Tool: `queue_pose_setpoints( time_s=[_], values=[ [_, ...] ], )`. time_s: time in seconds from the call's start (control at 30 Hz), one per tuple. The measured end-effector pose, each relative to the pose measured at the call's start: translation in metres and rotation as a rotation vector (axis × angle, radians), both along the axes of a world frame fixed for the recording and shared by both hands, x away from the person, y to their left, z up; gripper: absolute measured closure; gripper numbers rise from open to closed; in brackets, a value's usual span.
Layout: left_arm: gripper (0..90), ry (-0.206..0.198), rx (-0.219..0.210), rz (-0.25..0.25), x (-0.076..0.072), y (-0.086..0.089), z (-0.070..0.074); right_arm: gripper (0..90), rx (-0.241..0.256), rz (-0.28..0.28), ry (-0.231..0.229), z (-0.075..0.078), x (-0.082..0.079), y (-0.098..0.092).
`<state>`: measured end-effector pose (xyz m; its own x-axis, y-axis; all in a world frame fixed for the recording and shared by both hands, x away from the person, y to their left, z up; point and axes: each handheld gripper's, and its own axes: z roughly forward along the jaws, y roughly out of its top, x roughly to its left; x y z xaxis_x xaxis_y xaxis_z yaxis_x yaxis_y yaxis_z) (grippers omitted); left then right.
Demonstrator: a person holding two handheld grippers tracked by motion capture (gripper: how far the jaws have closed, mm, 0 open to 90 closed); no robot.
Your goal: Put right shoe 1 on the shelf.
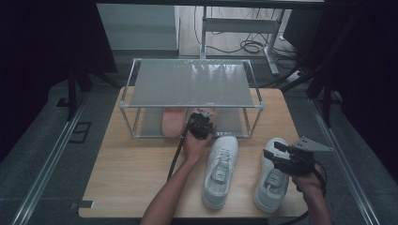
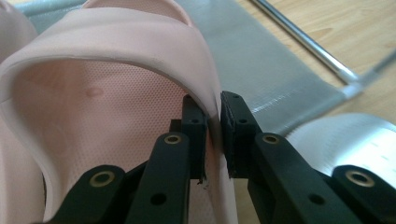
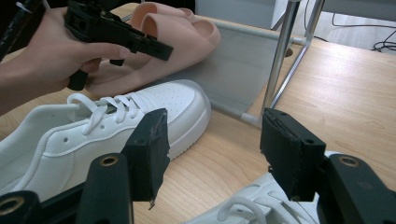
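From above, the left gripper [image 1: 201, 124] reaches into the rack's [image 1: 192, 84] lower shelf at a pink slipper [image 1: 172, 121]. Along the left gripper's jaws, they pinch the slipper's strap [image 2: 140, 42]. Before the right gripper [image 3: 212, 154], jaws wide apart and empty, lie white sneakers [image 3: 116, 126].

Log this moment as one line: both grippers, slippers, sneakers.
left gripper: shut on pink slipper strap, at rack lower shelf | right gripper: open, above right sneaker | left sneaker: on table
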<state>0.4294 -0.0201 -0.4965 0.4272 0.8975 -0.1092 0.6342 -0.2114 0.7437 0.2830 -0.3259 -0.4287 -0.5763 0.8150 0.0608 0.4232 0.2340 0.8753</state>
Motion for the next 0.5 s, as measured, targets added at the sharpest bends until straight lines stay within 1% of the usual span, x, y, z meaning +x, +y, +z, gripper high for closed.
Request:
queue_pose_setpoints(
  time_s=[0.03,0.07,0.1,0.13,0.17,0.2,0.23,0.27,0.3,0.37,0.4,0.43,0.47,0.5],
  values=[
    [80.9,-0.042,0.08,-0.041,0.005,0.006,0.0,42.4,0.0,0.001,-0.001,0.0,0.0,0.0],
    [80.9,-0.048,0.077,-0.046,0.008,0.006,-0.002,42.4,-0.001,0.002,0.0,0.001,0.0,0.0],
    [80.7,-0.044,0.076,-0.04,0.01,0.006,-0.003,42.4,-0.001,0.002,-0.001,0.001,-0.001,-0.001],
    [80.6,0.012,-0.02,0.034,0.006,-0.002,-0.006,42.4,0.0,0.002,-0.002,0.001,-0.001,-0.001],
    [80.2,-0.036,0.083,-0.014,0.012,0.005,-0.005,42.4,0.0,0.001,-0.002,0.001,-0.001,-0.001],
    [80.1,-0.034,0.083,-0.015,0.013,0.006,-0.006,42.4,0.001,-0.002,-0.002,0.001,0.0,-0.001],
    [80.2,-0.042,0.084,-0.024,0.015,0.006,-0.006,42.4,0.001,-0.004,-0.003,0.001,0.0,-0.002],
    [80.2,-0.037,0.078,0.017,0.014,0.005,-0.007,42.4,0.001,-0.004,-0.003,0.001,0.0,-0.002],
    [80.1,-0.034,0.076,0.008,0.015,0.005,-0.007,42.4,0.002,-0.004,-0.001,0.001,0.0,-0.002],
    [78.7,-0.039,0.093,-0.022,0.016,0.005,-0.007,42.4,0.0,-0.003,-0.004,0.001,-0.001,-0.002],
    [76.0,-0.01,0.043,0.014,0.013,0.001,-0.008,42.4,0.0,-0.003,-0.004,0.001,-0.001,-0.002],
    [72.1,-0.036,0.088,0.005,0.014,0.005,-0.006,42.4,0.0,-0.003,-0.004,0.001,-0.001,-0.002],
    [69.1,0.014,-0.01,0.07,0.009,-0.002,-0.007,42.4,0.0,-0.004,-0.003,0.001,-0.001,-0.002],
    [66.9,-0.04,0.082,-0.004,0.012,0.007,-0.004,42.4,-0.001,-0.004,-0.004,0.001,-0.001,-0.002]
  ],
)
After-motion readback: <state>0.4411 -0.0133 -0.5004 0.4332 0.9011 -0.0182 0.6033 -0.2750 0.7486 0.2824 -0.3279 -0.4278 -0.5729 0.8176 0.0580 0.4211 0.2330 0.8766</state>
